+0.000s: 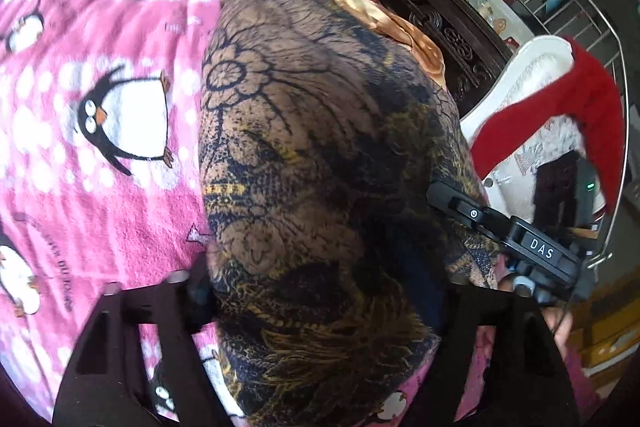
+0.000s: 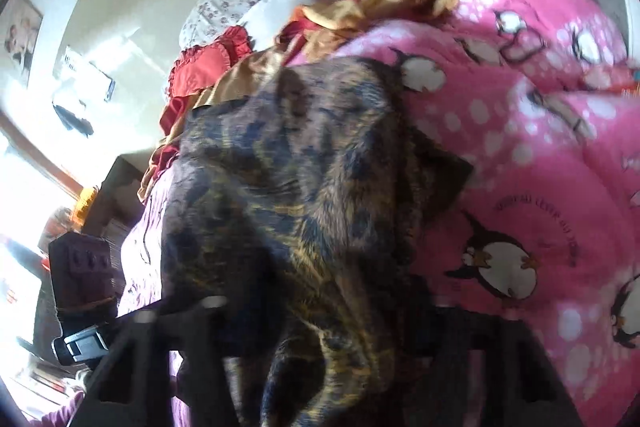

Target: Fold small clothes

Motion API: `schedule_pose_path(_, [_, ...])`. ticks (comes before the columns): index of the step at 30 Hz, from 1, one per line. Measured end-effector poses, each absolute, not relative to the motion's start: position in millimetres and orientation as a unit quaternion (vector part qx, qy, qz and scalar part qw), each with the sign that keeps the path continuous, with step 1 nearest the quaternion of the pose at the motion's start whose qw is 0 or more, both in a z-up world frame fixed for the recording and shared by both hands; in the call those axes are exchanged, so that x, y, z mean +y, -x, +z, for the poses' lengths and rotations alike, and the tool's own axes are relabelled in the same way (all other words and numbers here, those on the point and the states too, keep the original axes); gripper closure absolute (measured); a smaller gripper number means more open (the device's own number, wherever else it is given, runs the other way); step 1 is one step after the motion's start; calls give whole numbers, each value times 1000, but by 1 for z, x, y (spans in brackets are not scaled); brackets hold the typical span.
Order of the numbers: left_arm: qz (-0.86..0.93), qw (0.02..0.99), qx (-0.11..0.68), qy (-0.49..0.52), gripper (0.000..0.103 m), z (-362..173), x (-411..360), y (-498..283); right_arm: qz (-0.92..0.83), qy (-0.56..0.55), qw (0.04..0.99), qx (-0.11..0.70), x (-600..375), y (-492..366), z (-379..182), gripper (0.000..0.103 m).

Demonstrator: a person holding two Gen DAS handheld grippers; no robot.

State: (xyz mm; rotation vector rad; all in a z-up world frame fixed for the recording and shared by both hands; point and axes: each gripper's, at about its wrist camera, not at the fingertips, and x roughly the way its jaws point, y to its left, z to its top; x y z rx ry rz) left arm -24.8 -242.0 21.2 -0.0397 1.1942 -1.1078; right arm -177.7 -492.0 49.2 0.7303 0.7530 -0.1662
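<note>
Brown-and-navy patterned cloth [image 1: 320, 163] lifted above the pink penguin blanket [image 1: 100, 115] on the bed, bunched between the fingers of left gripper [image 1: 324, 291] and right gripper [image 2: 320, 311]; both clenched on the cloth, right view blurred

Dark patterned cloth [image 2: 304, 195] bunched between right gripper [image 2: 320, 331] fingers, over pink penguin blanket [image 2: 520, 155].

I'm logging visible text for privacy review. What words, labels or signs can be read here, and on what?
"DAS": white letters on the black right gripper body, seen from the left wrist view.
Power symbol: on that same gripper's bar.
Dark lettering printed on the pink penguin blanket: curved and blurred, unreadable in both views.
Framed wall pictures: no legible text.
</note>
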Motion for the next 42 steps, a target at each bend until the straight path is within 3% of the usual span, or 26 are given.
schedule_pose_path(2, [-500, 690, 524, 11, 56, 30, -235, 27, -88, -317, 872, 362, -480, 178, 64, 71])
schedule_pose_path(4, [-506, 690, 517, 19, 62, 40, -225, 29, -85, -305, 880, 355, -471, 182, 77, 75])
schedule_pose_path(13, [-496, 726, 476, -2, 63, 93, -127, 64, -18, -280, 894, 350, -394, 196, 120, 76])
schedule_pose_path(19, [-447, 744, 495, -36, 63, 78, -54, 95, 45, -281, 879, 382, -329, 200, 100, 76])
schedule_pose_path(24, [-396, 736, 547, -53, 62, 34, -28, 104, 19, -226, 847, 480, -296, 201, 58, 67])
schedule_pose_path(27, [-381, 749, 540, -55, 56, 40, -22, 108, -15, -185, 858, 478, -292, 220, 69, 57])
schedule_pose_path(34, [-343, 792, 491, -115, 53, 59, -24, 122, 24, -92, 894, 437, -249, 246, 126, 62])
schedule_pose_path(39, [-328, 805, 478, -126, 53, 52, -28, 124, 6, -40, 869, 493, -220, 248, 81, 71])
schedule_pose_path(42, [-325, 809, 475, -120, 53, 51, -26, 128, -19, -74, 853, 516, -234, 251, 48, 73])
